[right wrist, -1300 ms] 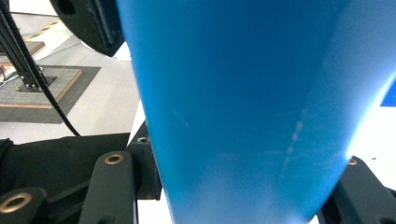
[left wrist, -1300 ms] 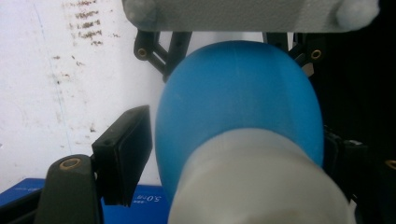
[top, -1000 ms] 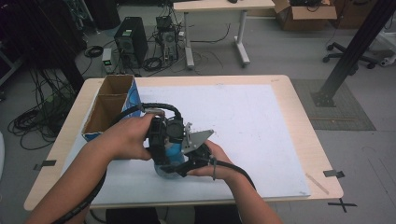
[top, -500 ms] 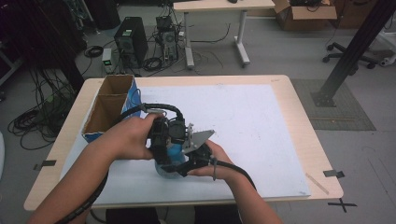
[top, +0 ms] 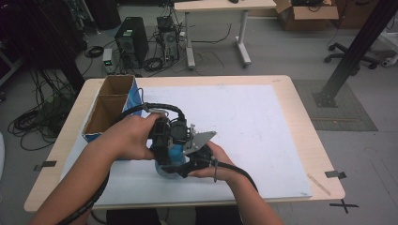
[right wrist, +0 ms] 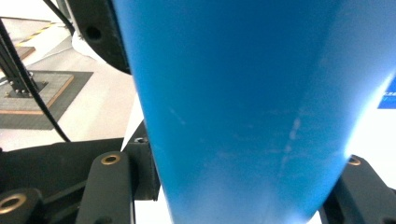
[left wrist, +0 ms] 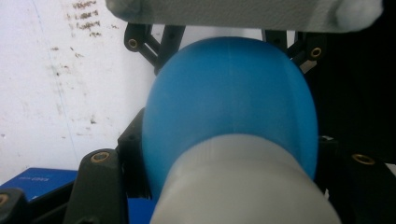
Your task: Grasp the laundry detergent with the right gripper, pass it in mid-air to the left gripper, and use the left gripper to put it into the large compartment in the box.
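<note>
Right now both grippers meet over the white sheet (top: pixel 263 122) on the wooden desk (top: pixel 307 126), near-left of centre. Left gripper (top: pixel 162 140) fingers pinch a smooth blue rounded plastic object with a white neck (left wrist: pixel 229 126); right gripper (top: pixel 195 157) fingers clamp its blue body too. Open brown cardboard box (top: pixel 110 105) sits far-left, close by.

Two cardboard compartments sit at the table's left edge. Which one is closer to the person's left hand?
The near compartment, the one closer to the person. The left hand sits just beside its front end, while the far compartment lies beyond it, toward the table's back edge.
</note>
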`<control>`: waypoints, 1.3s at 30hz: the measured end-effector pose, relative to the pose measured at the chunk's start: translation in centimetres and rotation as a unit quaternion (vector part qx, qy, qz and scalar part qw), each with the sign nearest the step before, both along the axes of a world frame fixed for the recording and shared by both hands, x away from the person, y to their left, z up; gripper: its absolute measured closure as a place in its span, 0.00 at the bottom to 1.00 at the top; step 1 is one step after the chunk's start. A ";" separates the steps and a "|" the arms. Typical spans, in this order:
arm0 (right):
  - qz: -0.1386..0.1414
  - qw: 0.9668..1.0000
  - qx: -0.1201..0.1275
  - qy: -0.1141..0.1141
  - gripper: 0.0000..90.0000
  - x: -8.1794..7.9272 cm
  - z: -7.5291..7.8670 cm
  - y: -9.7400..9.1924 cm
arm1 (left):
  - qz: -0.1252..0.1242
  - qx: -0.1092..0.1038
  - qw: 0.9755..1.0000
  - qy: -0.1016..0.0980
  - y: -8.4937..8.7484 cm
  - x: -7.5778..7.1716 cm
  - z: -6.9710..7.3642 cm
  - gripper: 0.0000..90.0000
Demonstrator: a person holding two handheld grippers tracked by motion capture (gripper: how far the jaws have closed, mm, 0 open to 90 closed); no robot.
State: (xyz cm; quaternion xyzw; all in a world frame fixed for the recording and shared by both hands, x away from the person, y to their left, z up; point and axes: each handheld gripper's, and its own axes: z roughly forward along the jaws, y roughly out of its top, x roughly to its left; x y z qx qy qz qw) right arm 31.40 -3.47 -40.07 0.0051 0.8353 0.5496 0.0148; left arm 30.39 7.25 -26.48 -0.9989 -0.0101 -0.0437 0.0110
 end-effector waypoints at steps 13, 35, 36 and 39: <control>-0.017 1.000 0.018 0.018 0.29 0.0 0.1 -0.6 | -0.005 0.001 1.000 -0.002 -0.5 0.1 0.5 0.42; -0.012 0.999 0.029 0.031 0.01 0.1 0.5 -2.2 | -0.001 0.009 1.000 0.002 -1.0 0.6 0.7 0.42; -0.014 0.999 0.029 0.030 0.01 0.1 0.6 -2.4 | 0.000 0.008 1.000 0.002 -1.0 0.6 0.8 0.42; -0.018 0.999 0.024 0.025 0.01 0.2 1.0 -3.3 | 0.002 0.008 1.000 0.004 -0.9 0.7 0.9 0.42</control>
